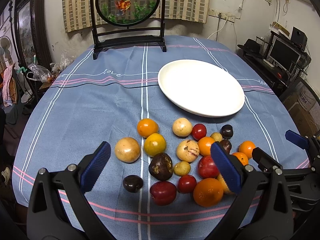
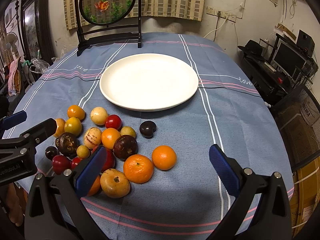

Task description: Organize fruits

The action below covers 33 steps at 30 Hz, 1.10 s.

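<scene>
Left wrist view: the fruits [image 1: 186,156], mixed orange, yellow, red and dark purple, lay clustered just before the bare white plate [image 1: 201,87]. Left gripper [image 1: 160,160] and right gripper [image 2: 158,164] stood apart, holding nothing.

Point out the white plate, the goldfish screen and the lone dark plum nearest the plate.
white plate [image 2: 149,81], right wrist view, bare centre.
goldfish screen [image 2: 108,2], right wrist view, round panel.
dark plum [image 2: 147,129], right wrist view, top surface.

White plate [image 2: 149,103] on a blue worktop cloth [image 2: 200,130] striped white and pink. Beside the plate: orange mandarins [image 2: 138,168], red plums [image 1: 163,193], tan-yellow fruits [image 1: 127,149], dark purple-brown mangosteens [image 2: 125,147]. Tongs [image 2: 158,172] black with blue ribbed pads [image 2: 224,170].
</scene>
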Each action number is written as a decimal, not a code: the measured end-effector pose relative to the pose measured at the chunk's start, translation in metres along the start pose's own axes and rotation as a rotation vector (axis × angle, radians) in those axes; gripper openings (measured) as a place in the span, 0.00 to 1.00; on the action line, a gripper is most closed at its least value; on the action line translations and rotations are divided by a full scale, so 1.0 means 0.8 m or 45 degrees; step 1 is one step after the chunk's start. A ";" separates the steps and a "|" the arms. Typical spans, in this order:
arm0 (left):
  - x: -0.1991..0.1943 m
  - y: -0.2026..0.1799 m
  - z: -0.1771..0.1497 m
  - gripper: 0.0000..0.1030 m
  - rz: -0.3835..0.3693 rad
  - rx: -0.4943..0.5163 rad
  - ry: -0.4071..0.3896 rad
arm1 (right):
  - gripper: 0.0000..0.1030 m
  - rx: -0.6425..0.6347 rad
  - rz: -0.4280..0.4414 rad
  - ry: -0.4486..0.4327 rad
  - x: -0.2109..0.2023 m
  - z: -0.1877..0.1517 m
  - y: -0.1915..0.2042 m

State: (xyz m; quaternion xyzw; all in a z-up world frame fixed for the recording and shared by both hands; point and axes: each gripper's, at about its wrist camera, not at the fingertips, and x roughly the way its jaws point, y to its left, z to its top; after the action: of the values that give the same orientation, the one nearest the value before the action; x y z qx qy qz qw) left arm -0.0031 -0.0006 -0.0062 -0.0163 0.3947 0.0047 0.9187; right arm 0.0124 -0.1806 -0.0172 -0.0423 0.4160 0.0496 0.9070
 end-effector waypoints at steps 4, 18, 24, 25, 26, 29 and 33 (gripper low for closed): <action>0.000 0.000 0.001 0.98 -0.002 -0.002 0.001 | 0.99 -0.001 0.001 0.002 0.000 0.000 0.001; -0.001 -0.003 0.000 0.98 -0.008 0.002 0.007 | 0.99 0.000 0.003 0.003 0.000 0.000 0.000; -0.001 -0.004 0.000 0.98 -0.010 0.000 0.007 | 0.99 0.001 0.005 0.002 0.000 0.000 0.000; -0.001 -0.004 0.000 0.98 -0.010 -0.001 0.008 | 0.99 0.001 0.005 0.001 -0.001 0.000 0.002; -0.001 -0.004 0.000 0.98 -0.009 -0.001 0.008 | 0.99 0.000 0.005 0.000 -0.002 0.000 0.005; -0.001 -0.004 0.000 0.98 -0.010 -0.001 0.008 | 0.99 -0.002 0.006 0.003 -0.003 0.000 0.004; 0.000 -0.004 0.000 0.98 -0.010 -0.001 0.008 | 0.99 -0.002 0.006 0.002 -0.002 0.000 0.003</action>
State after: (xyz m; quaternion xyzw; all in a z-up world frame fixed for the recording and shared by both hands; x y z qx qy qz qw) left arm -0.0030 -0.0035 -0.0057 -0.0182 0.3977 0.0012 0.9173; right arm 0.0107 -0.1785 -0.0160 -0.0419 0.4169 0.0521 0.9065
